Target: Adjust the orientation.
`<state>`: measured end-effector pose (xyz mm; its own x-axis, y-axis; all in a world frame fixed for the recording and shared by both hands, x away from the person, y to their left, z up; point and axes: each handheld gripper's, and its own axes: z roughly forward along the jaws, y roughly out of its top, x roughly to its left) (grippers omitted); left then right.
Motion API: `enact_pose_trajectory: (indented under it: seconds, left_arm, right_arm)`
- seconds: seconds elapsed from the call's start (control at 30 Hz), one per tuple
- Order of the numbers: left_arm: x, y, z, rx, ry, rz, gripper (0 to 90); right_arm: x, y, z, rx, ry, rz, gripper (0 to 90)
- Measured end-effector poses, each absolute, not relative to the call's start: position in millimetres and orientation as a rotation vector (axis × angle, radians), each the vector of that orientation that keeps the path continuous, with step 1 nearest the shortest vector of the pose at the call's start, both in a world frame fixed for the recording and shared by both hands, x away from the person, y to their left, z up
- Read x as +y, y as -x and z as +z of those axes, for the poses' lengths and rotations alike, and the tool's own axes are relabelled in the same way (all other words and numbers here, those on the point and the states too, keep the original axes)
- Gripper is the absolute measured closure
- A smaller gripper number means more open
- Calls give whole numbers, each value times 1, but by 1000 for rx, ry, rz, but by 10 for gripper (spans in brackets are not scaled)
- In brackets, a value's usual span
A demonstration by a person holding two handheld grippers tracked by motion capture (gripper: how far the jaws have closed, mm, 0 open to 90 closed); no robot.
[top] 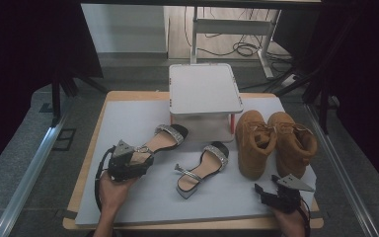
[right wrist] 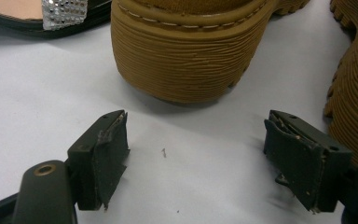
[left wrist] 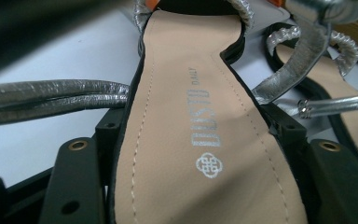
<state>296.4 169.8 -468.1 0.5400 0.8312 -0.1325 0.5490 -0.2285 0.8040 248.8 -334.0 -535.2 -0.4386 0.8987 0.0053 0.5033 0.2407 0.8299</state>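
Your left claw (top: 137,159) is clamped on the heel end of one sandal (top: 161,139); in the left gripper view its two black jaws press against both edges of the sole (left wrist: 186,140). This sandal lies at the left of the grey mat (top: 128,118), its glittering toe strap pointing toward the white stand (top: 205,89).

Sandal count: two. The second sandal (top: 203,168) lies near the mat's centre, apart from the first, with no claw on it.

Boot count: two. The tan boots (top: 274,140) stand side by side to the right of the second sandal, just beside the white stand.

Your right claw (top: 267,190) rests released at the mat's front right corner. In the right gripper view its jaws stand wide apart with nothing between them, facing the ribbed heel of the nearer boot (right wrist: 186,51).

The mat covers the wooden counter (top: 81,173).
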Motion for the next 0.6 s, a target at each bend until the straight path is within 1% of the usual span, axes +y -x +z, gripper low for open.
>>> enact_pose_trajectory:
  seconds: [0.6]
  left_arm:
    - [125, -327, -468, 1099, -1906, 400, 389]
  right_arm:
    - [-334, -249, -535, 2040, -1278, 1091, 214]
